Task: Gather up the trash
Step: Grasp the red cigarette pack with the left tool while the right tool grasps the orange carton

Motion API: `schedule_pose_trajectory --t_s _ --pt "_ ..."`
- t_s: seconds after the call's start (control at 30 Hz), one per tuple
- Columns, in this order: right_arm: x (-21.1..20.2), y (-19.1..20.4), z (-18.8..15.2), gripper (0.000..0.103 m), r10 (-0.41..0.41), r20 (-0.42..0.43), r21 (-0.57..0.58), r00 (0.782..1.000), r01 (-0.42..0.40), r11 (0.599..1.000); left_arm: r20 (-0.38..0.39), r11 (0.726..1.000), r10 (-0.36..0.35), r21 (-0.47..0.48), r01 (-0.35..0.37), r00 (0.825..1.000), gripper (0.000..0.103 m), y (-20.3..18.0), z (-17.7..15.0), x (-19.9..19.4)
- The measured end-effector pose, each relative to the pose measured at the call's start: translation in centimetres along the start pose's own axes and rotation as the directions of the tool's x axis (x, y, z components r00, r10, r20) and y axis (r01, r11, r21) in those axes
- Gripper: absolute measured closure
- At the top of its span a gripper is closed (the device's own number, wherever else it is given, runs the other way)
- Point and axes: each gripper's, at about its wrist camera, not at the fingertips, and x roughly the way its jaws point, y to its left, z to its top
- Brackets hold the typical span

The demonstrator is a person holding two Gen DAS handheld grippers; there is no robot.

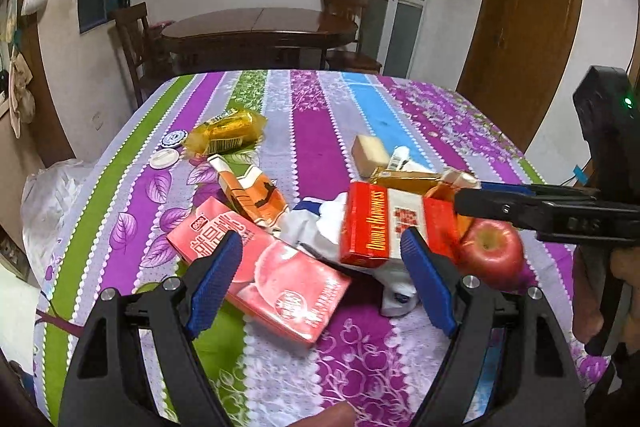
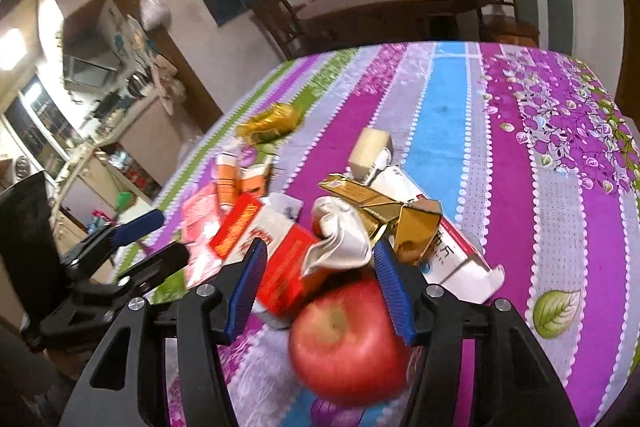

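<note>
Left wrist view: left gripper (image 1: 322, 267) spread wide over a striped tablecloth (image 1: 320, 131), nothing between the blue pads. Pink carton (image 1: 276, 275) lying flat, partly under the left pad. Red pack (image 1: 384, 223) tilted just ahead of the right pad, resting on crumpled white paper (image 1: 316, 227). Apple (image 1: 492, 251) just right of the red pack. Orange box (image 1: 252, 193) behind the pink carton, gold wrapper (image 1: 228, 135) further back, two round caps (image 1: 168, 149) beside it. Beige block (image 1: 370, 153) and a gold box (image 1: 408, 179) behind the red pack. Right gripper (image 1: 468, 197) reaching in from the right edge, tips over the red pack's far end and just above the apple; opening not clear from this side.

Right wrist view, blurred: right gripper (image 2: 320, 283) part open, pads touching nothing that can be made out. Apple (image 2: 348, 343) below and between the fingers, near the lens. Red pack (image 2: 276, 259) by the left pad, silver foil (image 2: 340, 239) ahead between the tips. Gold box (image 2: 384, 203) and a white carton (image 2: 452, 251) to the right. Beige block (image 2: 372, 147) behind. Left gripper (image 2: 148, 239) at the left edge, over the pink carton (image 2: 200, 223).
</note>
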Motion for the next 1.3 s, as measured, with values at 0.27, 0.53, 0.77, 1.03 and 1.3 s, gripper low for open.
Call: schedule_pose_trajectory --t_s 0.27,0.53,0.77,1.03,1.3 --pt "-0.5 0.3 -1.4 0.067 0.022 0.049 -0.058 0.999 -0.019 0.998 -0.043 0.998 -0.046 -0.048 0.044 0.998 0.025 1.7 1.7 2.3" --pt "-5.4 2.0 -5.3 0.068 0.106 0.064 -0.150 0.992 -0.096 0.984 -0.146 0.997 -0.077 -0.010 0.077 0.986 0.020 -0.1 2.1 4.9" --pt "-11.1 -0.3 -7.5 0.068 0.056 0.188 -0.111 0.981 -0.036 0.993 -0.260 0.936 -0.312 0.080 0.342 0.914 0.020 -3.0 -0.9 2.7" --pt "-13.3 -1.8 -9.8 0.068 0.040 0.205 -0.082 0.978 -0.023 0.996 -0.149 0.988 -0.135 0.057 0.145 0.980 0.020 -2.1 -5.1 -1.6" --pt "-13.3 -1.2 -11.5 0.068 -0.036 0.228 -0.089 0.973 0.057 0.994 -0.077 0.993 0.002 0.121 0.008 0.997 0.020 -6.3 -7.1 -2.3"
